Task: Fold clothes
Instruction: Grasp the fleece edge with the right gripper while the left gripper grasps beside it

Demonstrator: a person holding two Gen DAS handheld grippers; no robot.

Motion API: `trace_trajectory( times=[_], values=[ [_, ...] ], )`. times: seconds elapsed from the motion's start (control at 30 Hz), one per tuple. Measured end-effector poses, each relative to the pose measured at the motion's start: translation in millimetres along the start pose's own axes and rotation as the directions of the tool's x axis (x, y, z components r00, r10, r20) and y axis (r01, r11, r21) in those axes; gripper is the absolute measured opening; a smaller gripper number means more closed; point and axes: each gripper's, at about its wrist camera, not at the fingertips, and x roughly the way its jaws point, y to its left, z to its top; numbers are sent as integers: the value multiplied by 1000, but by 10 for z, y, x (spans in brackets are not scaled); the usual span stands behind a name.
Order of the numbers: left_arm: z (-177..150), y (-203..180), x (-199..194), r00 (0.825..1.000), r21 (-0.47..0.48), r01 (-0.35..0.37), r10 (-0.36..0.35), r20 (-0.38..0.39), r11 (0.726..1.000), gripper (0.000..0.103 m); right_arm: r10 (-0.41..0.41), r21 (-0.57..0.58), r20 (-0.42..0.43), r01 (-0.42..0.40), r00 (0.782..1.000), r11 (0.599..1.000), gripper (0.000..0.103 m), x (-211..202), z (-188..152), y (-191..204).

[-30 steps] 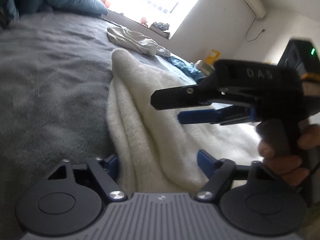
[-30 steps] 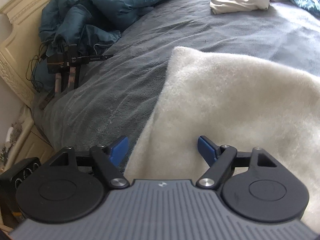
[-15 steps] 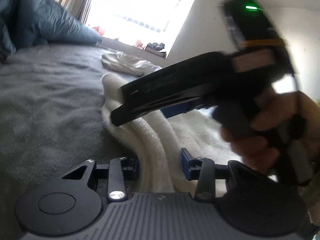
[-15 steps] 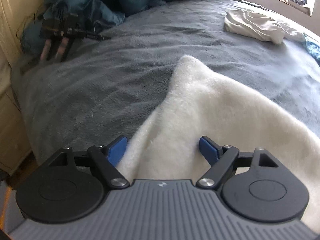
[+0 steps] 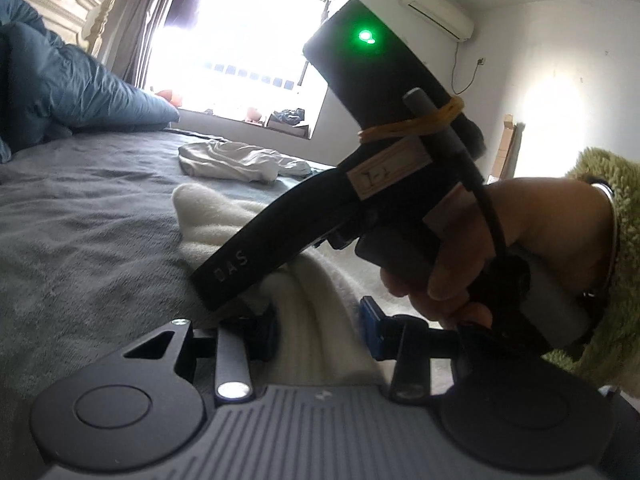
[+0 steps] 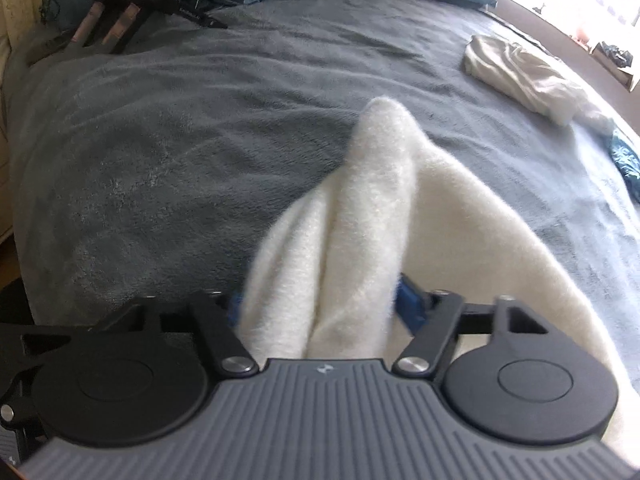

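Observation:
A fluffy white garment (image 6: pixel 372 216) lies on the grey bed cover (image 6: pixel 160 128). My right gripper (image 6: pixel 320 304) is shut on a bunched fold of its near edge, which rises in a ridge between the blue pads. My left gripper (image 5: pixel 320 320) straddles the same white fabric (image 5: pixel 316 320), its jaws narrowed around a fold. The right gripper's black body (image 5: pixel 304 236) and the hand holding it (image 5: pixel 500 248) cross just in front of the left wrist view, hiding most of the garment.
A crumpled pale garment (image 6: pixel 524 76) lies farther across the bed, also in the left wrist view (image 5: pixel 240 162). A blue duvet (image 5: pixel 60 92) is piled at the headboard. Spare grippers (image 6: pixel 132 4) rest at the bed's far left edge. A blue cloth (image 6: pixel 624 160) lies at right.
Both grippers have closed from wide open onto the white garment's edge and bunched it into a ridge. The right gripper has swung in close in front of the left camera.

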Motion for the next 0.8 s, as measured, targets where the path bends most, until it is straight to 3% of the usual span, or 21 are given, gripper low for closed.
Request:
trace_trajectory(
  times=[0.07,0.27,0.8],
  values=[
    [14,-39,-4,1000,18,5,-5,8,1000,41,7,25,25,-8,1000,1000,51,-52,-33,-48],
    [43,-140,-18,999,59,20,-22,27,998,41,0,106,116,-12,993,994,44,-232,-162,-145],
    [175,-539,-78,992,189,107,-118,48,976,39,-38,349,350,-93,936,932,41,-826,-583,-516]
  ],
)
